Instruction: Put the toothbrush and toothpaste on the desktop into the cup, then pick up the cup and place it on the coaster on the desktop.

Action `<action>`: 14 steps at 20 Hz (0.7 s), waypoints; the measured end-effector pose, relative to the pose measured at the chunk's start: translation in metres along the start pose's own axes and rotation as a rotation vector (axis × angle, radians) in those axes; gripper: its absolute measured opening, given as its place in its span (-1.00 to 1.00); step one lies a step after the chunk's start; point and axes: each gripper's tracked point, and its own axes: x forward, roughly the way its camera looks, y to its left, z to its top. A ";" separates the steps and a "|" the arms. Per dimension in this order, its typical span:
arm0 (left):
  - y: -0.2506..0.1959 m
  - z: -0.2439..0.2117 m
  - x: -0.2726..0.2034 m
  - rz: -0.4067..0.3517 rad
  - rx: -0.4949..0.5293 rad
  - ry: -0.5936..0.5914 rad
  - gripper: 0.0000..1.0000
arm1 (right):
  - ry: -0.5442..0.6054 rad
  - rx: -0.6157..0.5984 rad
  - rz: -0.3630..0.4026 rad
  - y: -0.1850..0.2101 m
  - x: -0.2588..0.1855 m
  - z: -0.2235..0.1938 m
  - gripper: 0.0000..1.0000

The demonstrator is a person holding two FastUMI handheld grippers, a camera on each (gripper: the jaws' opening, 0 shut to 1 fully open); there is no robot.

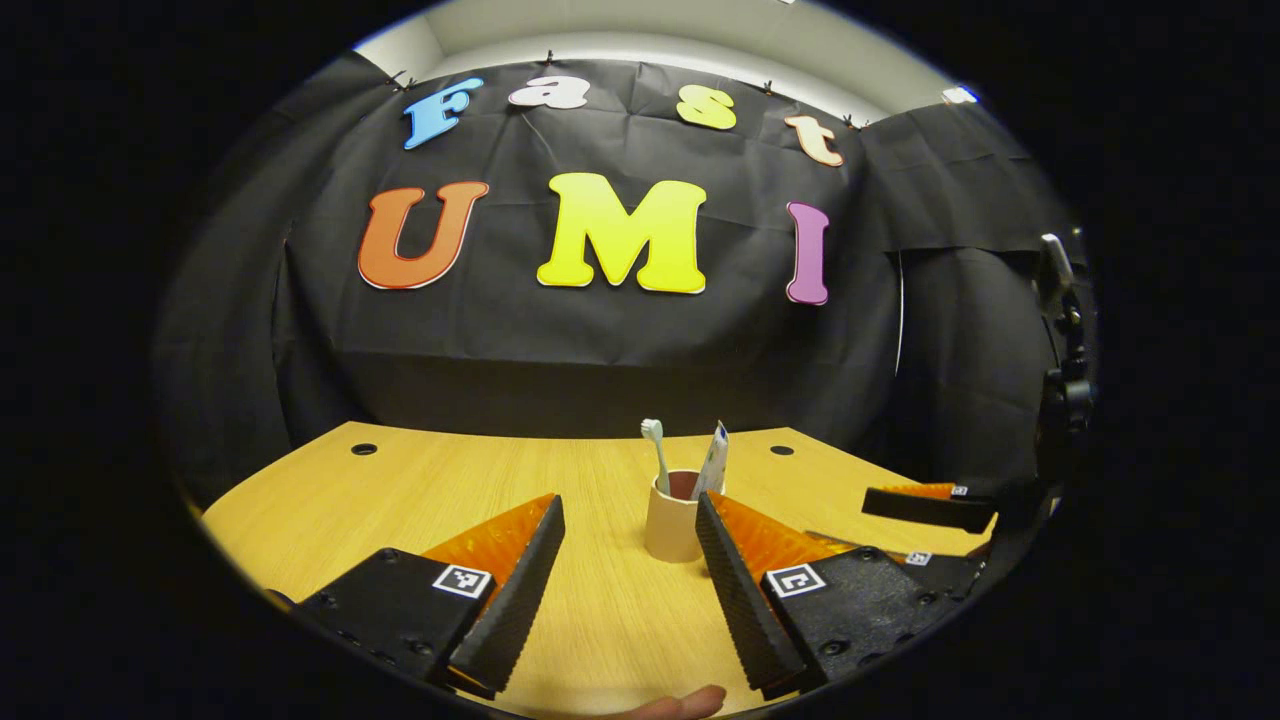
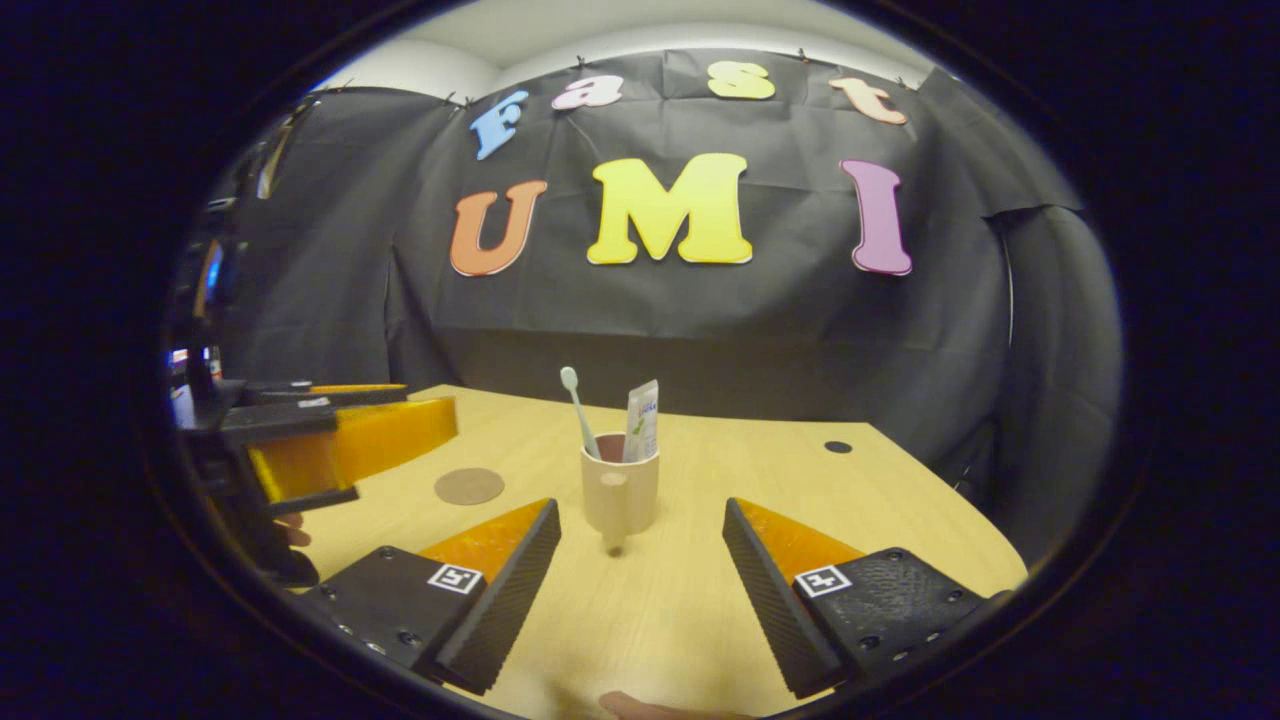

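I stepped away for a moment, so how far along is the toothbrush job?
Done: the toothbrush and toothpaste stand in the cup. In hand: nothing; the right gripper is open, facing the cup. Left: lift the cup onto the coaster, which lies bare on the desktop.
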 end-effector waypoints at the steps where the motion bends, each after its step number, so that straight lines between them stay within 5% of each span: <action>1: 0.002 -0.004 -0.006 -0.001 0.012 0.005 0.73 | -0.004 -0.014 -0.030 -0.004 0.007 0.005 0.94; 14: 0.067 -0.041 -0.049 0.116 -0.002 -0.002 0.87 | 0.406 0.052 0.074 0.025 0.094 0.016 0.94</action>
